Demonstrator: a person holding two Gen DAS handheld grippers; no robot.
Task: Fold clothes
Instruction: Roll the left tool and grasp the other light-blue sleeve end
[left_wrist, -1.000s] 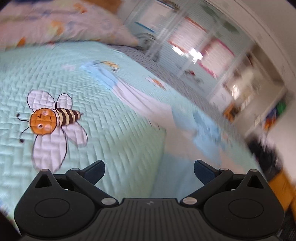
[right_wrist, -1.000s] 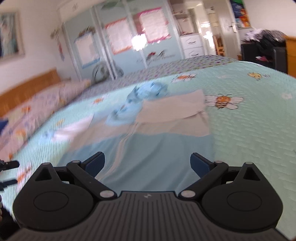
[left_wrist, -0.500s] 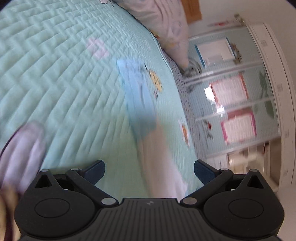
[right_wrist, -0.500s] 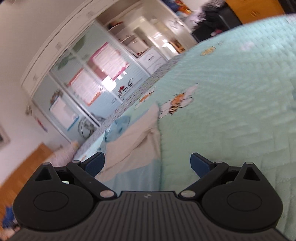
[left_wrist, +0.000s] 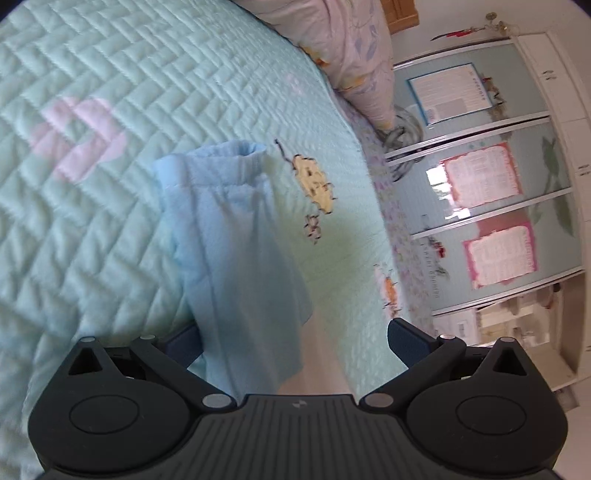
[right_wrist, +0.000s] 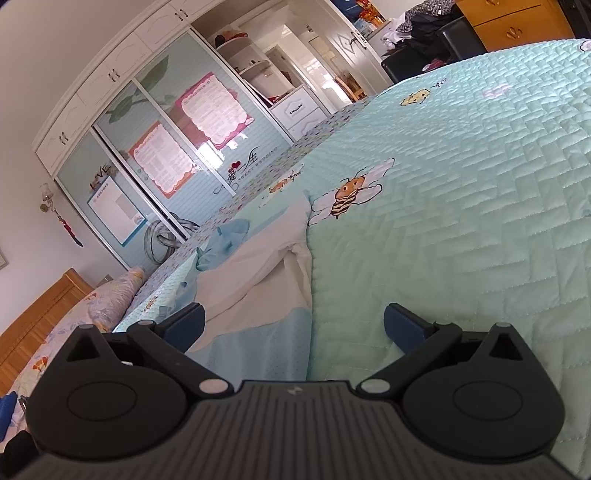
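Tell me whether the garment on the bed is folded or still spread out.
Spread out, not folded: the garment lies unfolded and rumpled on the quilt, its blue sleeve stretched out long.

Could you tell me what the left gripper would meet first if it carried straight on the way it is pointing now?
Most likely the light blue sleeve, which lies on the quilt and runs between the open left gripper; depth is unclear.
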